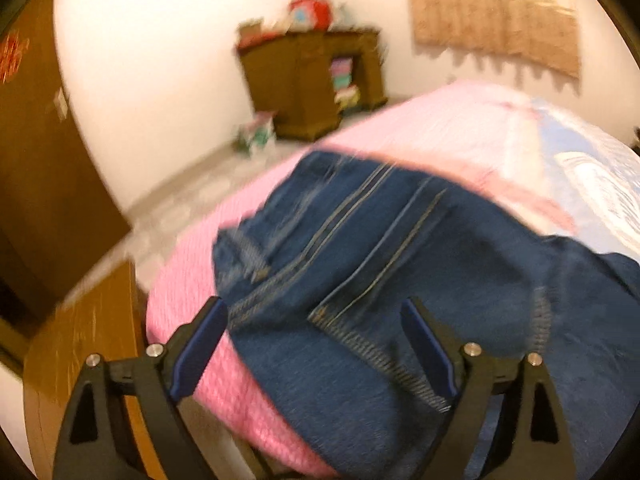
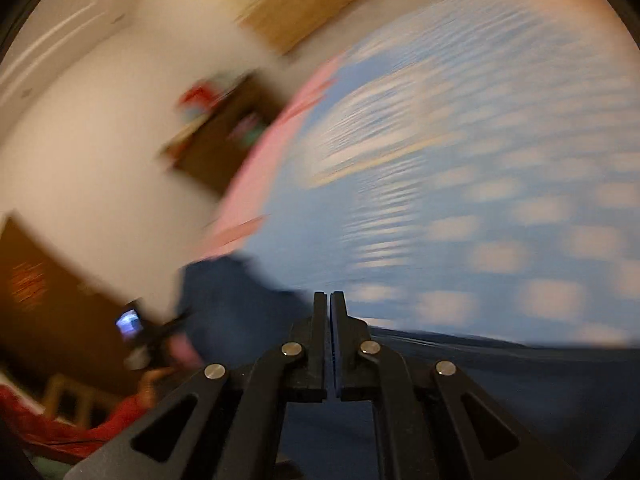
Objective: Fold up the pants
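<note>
Dark blue jeans (image 1: pixel 360 248) lie bunched on a bed with a pink cover (image 1: pixel 420 132), seams and hems facing up. My left gripper (image 1: pixel 314 304) hovers just over their near edge, jaws wide open, with denim below the gap and no pad pressing on it. The right wrist view is heavily blurred. There my right gripper (image 2: pixel 329 294) is shut, its pads together and no cloth showing between them. The jeans (image 2: pixel 232 300) spread under and to the left of it, on the blue-and-white patterned part of the bed cover (image 2: pixel 440 200).
A brown cabinet (image 1: pixel 312 84) with colourful items stands against the white far wall, and a small box (image 1: pixel 258 136) sits on the floor beside it. A cardboard-coloured box (image 1: pixel 80 340) stands close at the bed's left. A red sleeve (image 2: pixel 80 424) shows low left.
</note>
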